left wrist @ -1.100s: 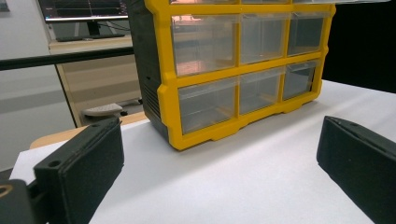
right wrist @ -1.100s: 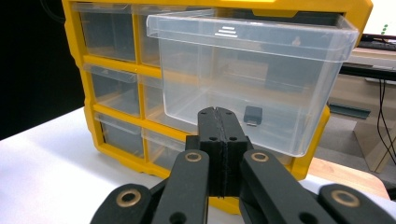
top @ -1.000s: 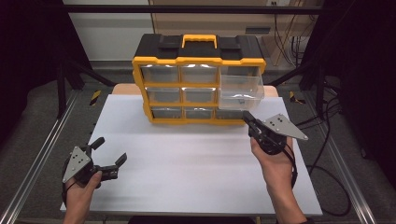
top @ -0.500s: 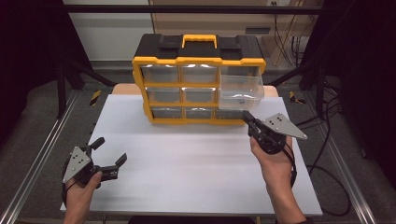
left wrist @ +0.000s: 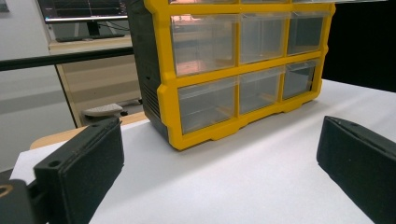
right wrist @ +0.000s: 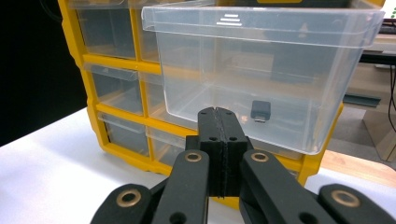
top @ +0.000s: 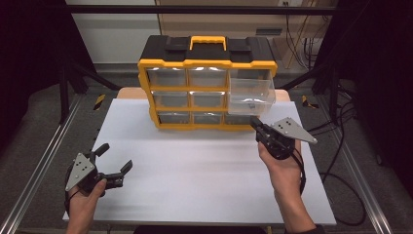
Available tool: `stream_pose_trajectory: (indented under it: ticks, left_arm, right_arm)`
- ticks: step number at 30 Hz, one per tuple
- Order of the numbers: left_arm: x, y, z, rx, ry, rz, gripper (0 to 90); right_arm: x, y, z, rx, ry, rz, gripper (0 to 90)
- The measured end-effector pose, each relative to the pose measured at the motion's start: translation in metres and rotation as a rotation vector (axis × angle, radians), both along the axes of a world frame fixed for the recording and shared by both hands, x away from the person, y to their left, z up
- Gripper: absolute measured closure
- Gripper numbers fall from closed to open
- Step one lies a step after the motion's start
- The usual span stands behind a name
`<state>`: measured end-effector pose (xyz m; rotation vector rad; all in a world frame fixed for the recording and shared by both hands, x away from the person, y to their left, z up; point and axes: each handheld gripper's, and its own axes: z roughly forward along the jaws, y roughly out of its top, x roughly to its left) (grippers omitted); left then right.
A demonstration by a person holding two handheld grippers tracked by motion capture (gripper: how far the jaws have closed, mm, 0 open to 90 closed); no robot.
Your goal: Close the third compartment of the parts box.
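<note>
Clear plastic drawer (right wrist: 261, 79) pulled out, just beyond closed right tool (right wrist: 218, 122)

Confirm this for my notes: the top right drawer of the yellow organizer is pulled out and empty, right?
Not quite. The top right drawer of the yellow organizer is pulled out, but the right gripper view shows a small black part lying inside it.
</note>
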<state>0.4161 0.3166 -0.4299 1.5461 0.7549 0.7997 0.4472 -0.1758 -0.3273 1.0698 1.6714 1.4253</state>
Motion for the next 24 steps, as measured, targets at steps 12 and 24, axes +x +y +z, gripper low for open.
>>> stream_pose_trajectory:
  ticks: [12, 24]
  left_arm:
    - [0.0004, 0.0008, -0.0002, -0.007, 0.002, 0.004, 0.5]
    - [-0.0001, 0.0007, 0.0001, -0.005, 0.0, 0.003, 0.5]
  right_arm:
    - [0.0052, 0.0008, -0.0023, 0.013, 0.015, 0.011, 90.0]
    - [0.0088, 0.007, -0.0009, 0.0, 0.015, 0.017, 90.0]
